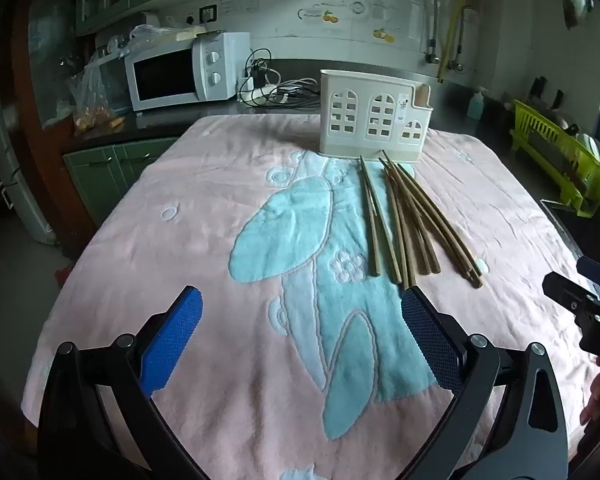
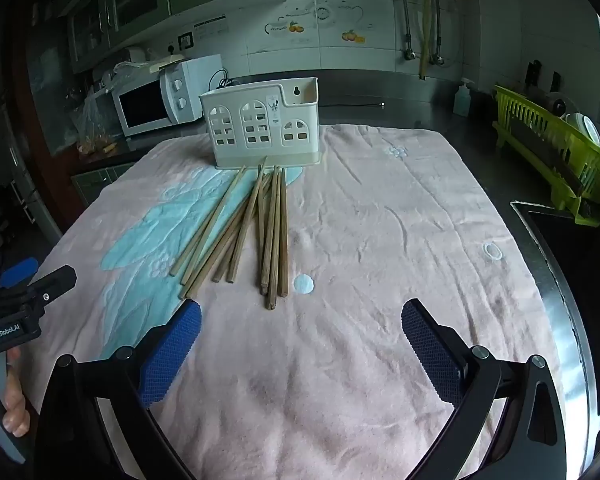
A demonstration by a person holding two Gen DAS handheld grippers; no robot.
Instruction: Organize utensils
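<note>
Several wooden chopsticks (image 1: 408, 220) (image 2: 256, 228) lie loose in a fan on a pink and blue towel (image 1: 204, 208) (image 2: 380, 216). Just behind them stands a cream utensil holder (image 1: 374, 114) (image 2: 262, 120) with window-shaped cutouts, upright, its inside hidden from me. My left gripper (image 1: 302, 302) hovers open above the towel, its blue pads wide apart, the chopstick ends just beyond its right fingertip. My right gripper (image 2: 300, 314) is open too, with the nearest chopstick ends a little ahead of it. Nothing sits between either pair of fingers.
A white microwave (image 1: 180, 74) (image 2: 160, 94) stands at the back left beside a tangle of cables (image 1: 276, 88). A green dish rack (image 1: 560, 156) (image 2: 556, 156) and a sink edge (image 2: 560, 280) lie to the right. A person's hand (image 2: 14, 404) holds the other gripper.
</note>
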